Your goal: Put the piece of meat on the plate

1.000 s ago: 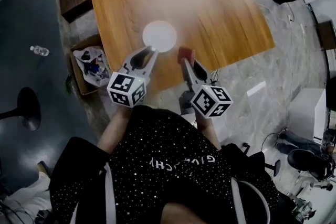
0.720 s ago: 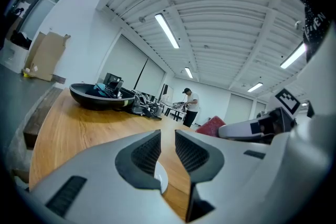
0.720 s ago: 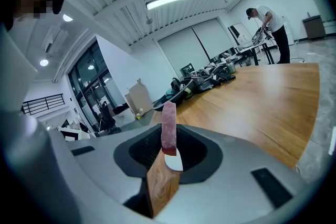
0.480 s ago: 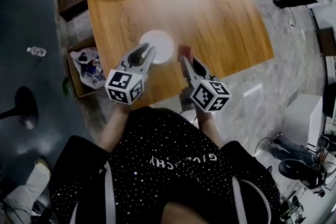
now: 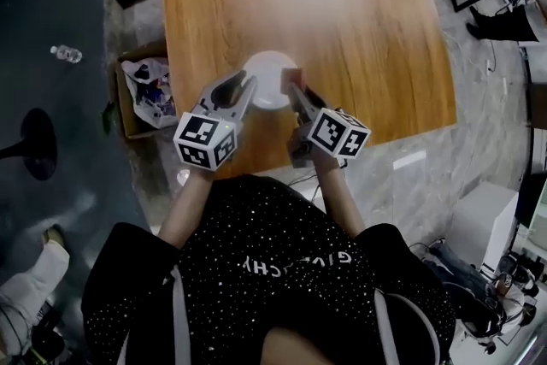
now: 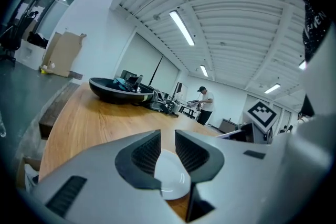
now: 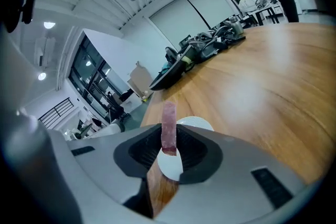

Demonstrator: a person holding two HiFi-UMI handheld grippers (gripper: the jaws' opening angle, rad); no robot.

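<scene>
Status: pick is done, place isn't. Right claw (image 7: 169,140) is clenched on the piece of meat (image 7: 168,122), a thin reddish strip standing on edge between the pads, with its top sticking out past the tips. In the head view it's at the right edge of the plate (image 5: 261,66). As far as I can judge it's above the plate, not touching. Plate is white and bare, towards my edge of the tabletop (image 5: 359,30). Left claw (image 6: 167,137) is empty: jaws a narrow gap apart, nothing in the gap, only the plate seen through it. It hangs just beside the plate's left side. Left to do: bring the meat over the plate's middle, lower it, let go, back off. Roughly two-thirds through, my guess.
</scene>
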